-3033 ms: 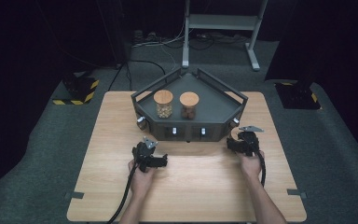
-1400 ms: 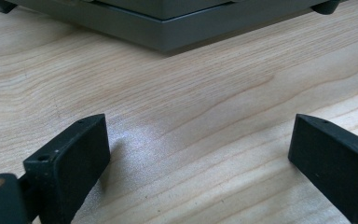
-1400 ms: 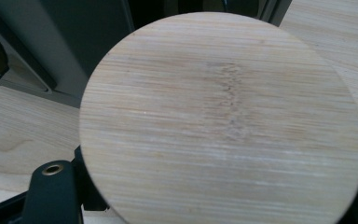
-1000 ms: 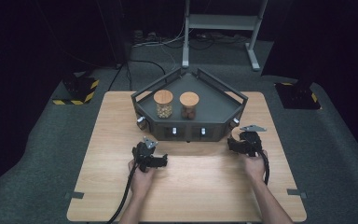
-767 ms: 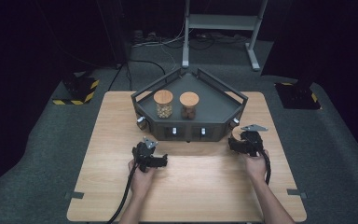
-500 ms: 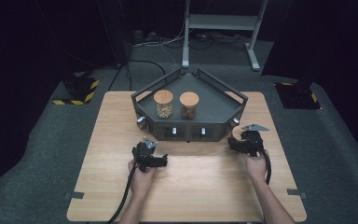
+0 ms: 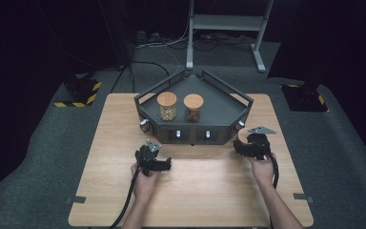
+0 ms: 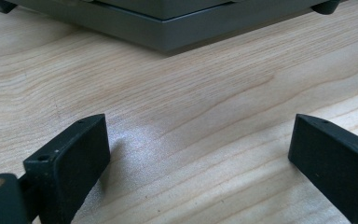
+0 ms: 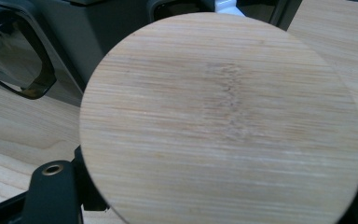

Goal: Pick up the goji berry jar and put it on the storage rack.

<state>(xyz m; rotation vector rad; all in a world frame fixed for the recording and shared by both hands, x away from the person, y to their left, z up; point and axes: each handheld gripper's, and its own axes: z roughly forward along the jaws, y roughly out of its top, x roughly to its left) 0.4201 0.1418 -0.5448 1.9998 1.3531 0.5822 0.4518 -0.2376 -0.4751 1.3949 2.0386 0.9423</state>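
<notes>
A round wooden lid [image 9: 221,121] sits flat-on between the two black jaws of my right gripper [image 7: 242,143], which is shut on its rim. That gripper is just off the right front corner of a dark grey angular tray [image 7: 238,98]. Inside the tray stand two glass jars with wooden lids, one with pale contents [image 7: 167,106] and one with dark contents [image 7: 193,108]. My left gripper [image 8: 200,154] rests low over bare wood in front of the tray's base [image 8: 168,35]. Its jaws are wide apart with nothing between them.
The light wooden table [image 7: 200,195] has room in front of and beside the tray. Small knobs line the tray's front wall [image 7: 190,135]. A metal stand [image 7: 228,21] and yellow-black striped blocks [image 7: 78,93] are on the dark floor beyond.
The right hand has edged slightly to the right with the lid. The left hand and the jars have not moved.
</notes>
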